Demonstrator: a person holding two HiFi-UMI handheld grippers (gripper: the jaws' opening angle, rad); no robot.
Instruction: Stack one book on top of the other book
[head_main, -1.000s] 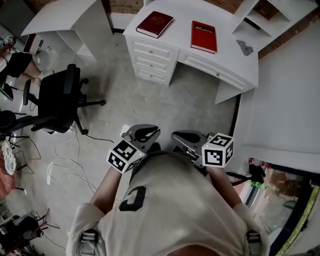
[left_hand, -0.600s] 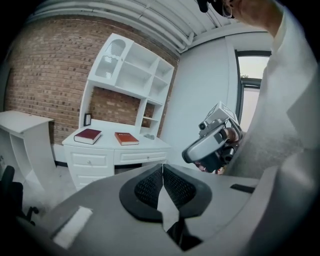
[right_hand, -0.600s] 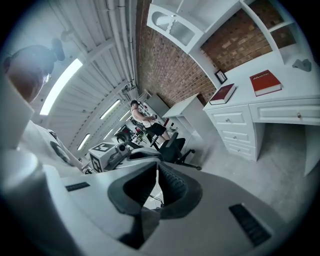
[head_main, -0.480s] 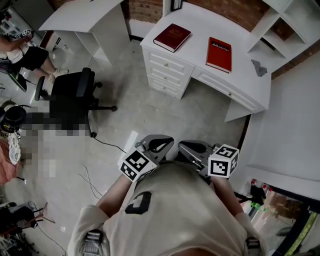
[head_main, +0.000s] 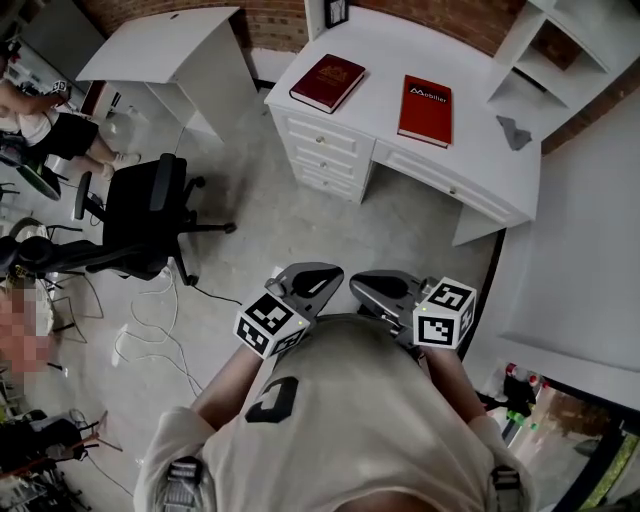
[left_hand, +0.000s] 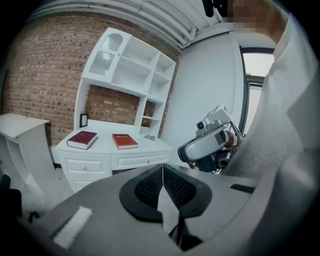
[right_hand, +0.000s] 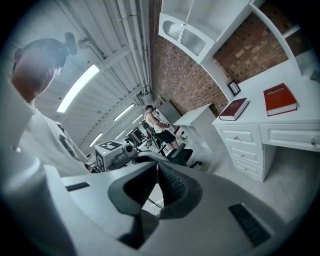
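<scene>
Two books lie apart on the white desk (head_main: 480, 150): a dark red book (head_main: 327, 82) on the left and a bright red book (head_main: 425, 109) to its right. Both grippers are held close to the person's chest, well short of the desk. The left gripper (head_main: 322, 272) and right gripper (head_main: 364, 282) are shut with nothing between their pads. In the left gripper view the dark red book (left_hand: 82, 139) and bright red book (left_hand: 125, 141) sit beyond the shut left gripper (left_hand: 162, 168). From the shut right gripper (right_hand: 157, 168), the dark red book (right_hand: 234, 109) and bright red book (right_hand: 280, 99) show far right.
A black office chair (head_main: 140, 225) stands on the floor at the left, with cables (head_main: 150, 340) beside it. A second white table (head_main: 170, 45) is at the back left. White shelves (head_main: 560, 50) rise over the desk's right end. A small grey object (head_main: 517, 131) lies there.
Both grippers have moved together with the person toward the desk, staying side by side. The books have not shifted on the desk.
</scene>
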